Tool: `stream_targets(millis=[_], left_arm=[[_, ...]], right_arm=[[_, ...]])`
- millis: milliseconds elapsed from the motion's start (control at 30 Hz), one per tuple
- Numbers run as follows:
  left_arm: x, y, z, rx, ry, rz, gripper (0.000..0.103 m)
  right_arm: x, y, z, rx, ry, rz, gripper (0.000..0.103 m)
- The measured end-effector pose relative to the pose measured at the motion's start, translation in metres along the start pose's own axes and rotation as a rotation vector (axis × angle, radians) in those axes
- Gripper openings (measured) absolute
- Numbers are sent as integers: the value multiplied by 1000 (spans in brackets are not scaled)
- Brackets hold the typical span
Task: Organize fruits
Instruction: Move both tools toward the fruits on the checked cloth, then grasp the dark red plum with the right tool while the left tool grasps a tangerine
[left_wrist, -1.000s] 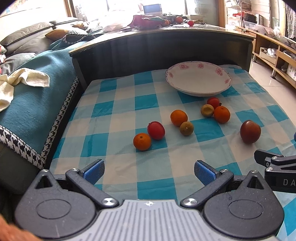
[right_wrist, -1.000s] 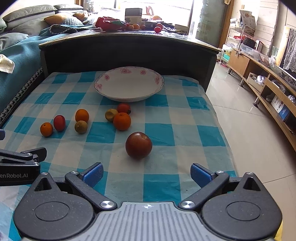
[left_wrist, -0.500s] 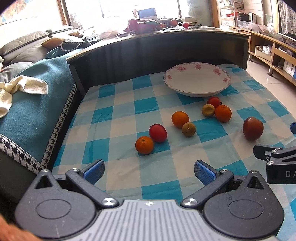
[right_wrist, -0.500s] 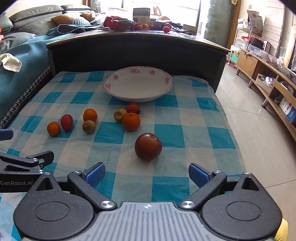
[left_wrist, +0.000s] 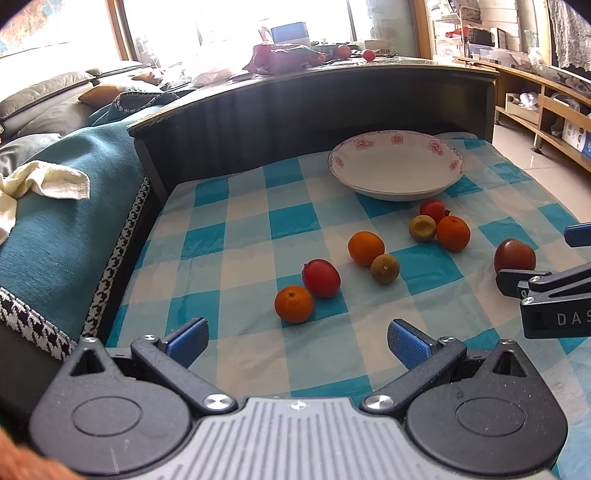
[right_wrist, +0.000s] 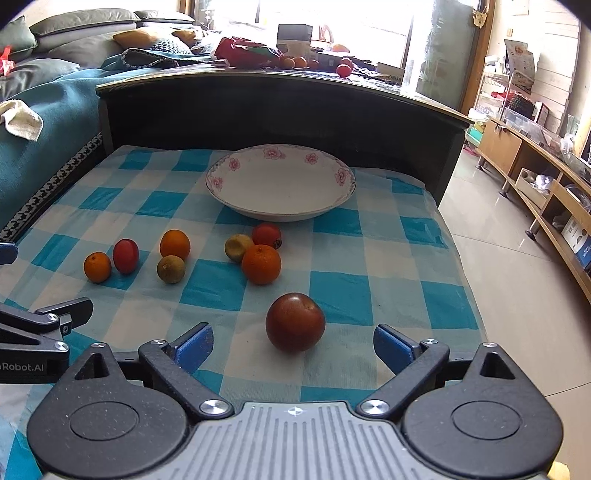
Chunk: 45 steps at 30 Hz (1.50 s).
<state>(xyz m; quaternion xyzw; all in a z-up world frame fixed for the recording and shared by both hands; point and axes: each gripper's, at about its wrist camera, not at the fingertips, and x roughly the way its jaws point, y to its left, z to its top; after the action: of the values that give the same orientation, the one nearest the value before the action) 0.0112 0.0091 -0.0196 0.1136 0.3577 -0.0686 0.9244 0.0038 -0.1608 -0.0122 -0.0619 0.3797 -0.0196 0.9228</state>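
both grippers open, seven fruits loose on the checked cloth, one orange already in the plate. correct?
Not quite: the plate holds nothing, as the right wrist view shows. All three oranges, like the nearest one, lie on the checked cloth. Left gripper and right gripper are open, with seven fruits loose.

White plate (right_wrist: 332, 206) with pink flowers on the rim. Blue and white checked cloth (right_wrist: 369, 266). Three orange oranges (right_wrist: 261, 264), two bright red fruits (right_wrist: 126, 255), two yellow-green fruits (right_wrist: 171, 269), one dark red-brown apple (right_wrist: 295, 322). Blue pads (right_wrist: 391, 349) on black fingers. Teal blanket (left_wrist: 55, 229) with black-and-white trim.
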Motion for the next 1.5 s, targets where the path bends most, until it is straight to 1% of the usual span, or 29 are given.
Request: stream_targets(millis=[133, 233, 333, 400, 567, 633, 700, 767, 833, 933, 1000, 1033, 1067, 1233, 1267, 1300, 1433, 1467, 1500], left_arm=[[5, 2, 2, -5, 0, 1, 103], [8, 2, 3, -1, -7, 1, 103], [12, 2, 3, 21, -16, 3, 103], [14, 3, 4, 30, -19, 7, 103], [26, 8, 6, 49, -16, 19, 103], [32, 8, 7, 54, -13, 11, 103], [36, 7, 7, 51, -10, -2, 103], [40, 6, 8, 39, -6, -38, 103], [43, 5, 9, 35, 0, -50, 102], [49, 5, 10, 45, 6, -46, 96], [53, 7, 11, 28, 25, -68, 83], [56, 8, 11, 19, 38, -82, 79], [58, 9, 11, 11, 47, -89, 72], [64, 12, 12, -20, 54, -101, 67], [64, 12, 12, -22, 54, -106, 64], [64, 12, 12, -25, 54, -114, 59], [63, 10, 13, -20, 59, -128, 52], [63, 10, 13, -21, 60, -137, 48], [63, 11, 13, -28, 64, -147, 45]], right_arm=[[7, 0, 4, -10, -5, -5, 86], [14, -1, 6, 0, 9, 9, 84], [20, -3, 5, 6, 25, 21, 79], [24, -4, 5, 12, 40, 29, 72], [33, -9, 6, 42, 75, 61, 62], [36, -11, 5, 53, 94, 72, 58], [39, -13, 4, 63, 113, 84, 52], [41, -14, 3, 68, 127, 93, 50], [41, -13, 4, 59, 125, 98, 49], [41, -13, 3, 51, 128, 98, 48], [40, -12, 3, 45, 128, 99, 48], [41, -13, 3, 43, 128, 99, 48], [41, -13, 3, 43, 128, 99, 48], [42, -13, 4, 43, 129, 98, 46], [42, -13, 5, 42, 128, 97, 46], [42, -13, 5, 36, 128, 95, 46], [42, -10, 4, 10, 124, 88, 46], [42, -10, 4, 7, 124, 87, 45], [42, -9, 4, 2, 123, 81, 42]])
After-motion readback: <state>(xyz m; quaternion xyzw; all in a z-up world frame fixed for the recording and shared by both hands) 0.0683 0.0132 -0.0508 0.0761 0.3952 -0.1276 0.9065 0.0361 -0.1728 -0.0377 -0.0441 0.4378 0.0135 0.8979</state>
